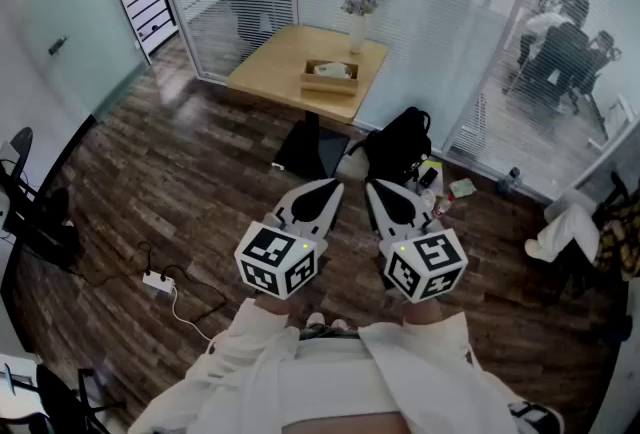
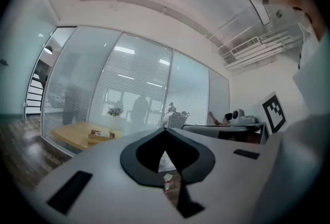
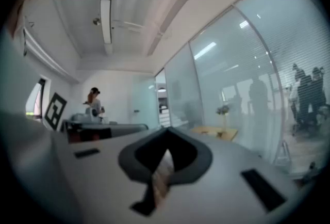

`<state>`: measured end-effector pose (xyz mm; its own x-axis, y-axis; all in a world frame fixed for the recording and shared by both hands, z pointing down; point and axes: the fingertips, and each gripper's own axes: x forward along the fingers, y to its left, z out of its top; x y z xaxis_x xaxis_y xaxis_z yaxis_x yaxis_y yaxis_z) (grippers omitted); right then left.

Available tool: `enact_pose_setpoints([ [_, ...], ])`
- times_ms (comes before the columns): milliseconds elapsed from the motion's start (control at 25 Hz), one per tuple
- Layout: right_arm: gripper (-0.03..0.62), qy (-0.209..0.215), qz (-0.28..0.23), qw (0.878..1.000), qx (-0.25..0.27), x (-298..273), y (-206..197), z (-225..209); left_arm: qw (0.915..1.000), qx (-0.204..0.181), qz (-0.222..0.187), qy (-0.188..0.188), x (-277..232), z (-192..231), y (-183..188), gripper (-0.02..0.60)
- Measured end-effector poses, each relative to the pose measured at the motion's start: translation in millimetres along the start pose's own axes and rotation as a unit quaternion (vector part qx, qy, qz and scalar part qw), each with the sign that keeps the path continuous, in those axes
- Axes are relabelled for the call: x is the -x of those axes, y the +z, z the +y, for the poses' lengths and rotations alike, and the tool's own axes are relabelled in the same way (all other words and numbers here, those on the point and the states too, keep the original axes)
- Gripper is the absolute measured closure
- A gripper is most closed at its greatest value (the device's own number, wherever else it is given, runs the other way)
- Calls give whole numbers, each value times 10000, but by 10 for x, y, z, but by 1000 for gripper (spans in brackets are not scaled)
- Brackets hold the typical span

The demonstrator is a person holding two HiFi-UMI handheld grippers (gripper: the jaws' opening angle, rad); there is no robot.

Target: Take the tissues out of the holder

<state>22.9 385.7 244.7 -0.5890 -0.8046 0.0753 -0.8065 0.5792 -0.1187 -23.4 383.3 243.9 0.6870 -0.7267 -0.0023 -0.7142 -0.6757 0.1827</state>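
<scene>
The tissue holder [image 1: 331, 75] is a low wooden box with white tissues in it, on a light wooden table [image 1: 275, 67] far ahead of me by the glass wall. In the left gripper view the holder [image 2: 98, 135] shows small and distant. My left gripper [image 1: 333, 185] and right gripper [image 1: 372, 186] are held side by side close to my body, above the floor and well short of the table. Both are shut, tips together, with nothing in them. The left gripper [image 2: 165, 130] and right gripper [image 3: 167, 130] point level across the room.
A white vase of flowers [image 1: 358, 22] stands on the table behind the holder. A black backpack [image 1: 400, 144] and small bottles [image 1: 445, 192] lie on the dark wood floor by the table base. A power strip [image 1: 158, 281] lies at left. Glass walls enclose the room.
</scene>
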Motion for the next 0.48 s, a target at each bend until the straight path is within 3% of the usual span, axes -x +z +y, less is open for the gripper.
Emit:
enact_pose_setpoints([
  [480, 582, 35, 216, 9998, 47, -9, -140, -68, 9995, 153, 217, 191, -70, 75, -209, 574],
])
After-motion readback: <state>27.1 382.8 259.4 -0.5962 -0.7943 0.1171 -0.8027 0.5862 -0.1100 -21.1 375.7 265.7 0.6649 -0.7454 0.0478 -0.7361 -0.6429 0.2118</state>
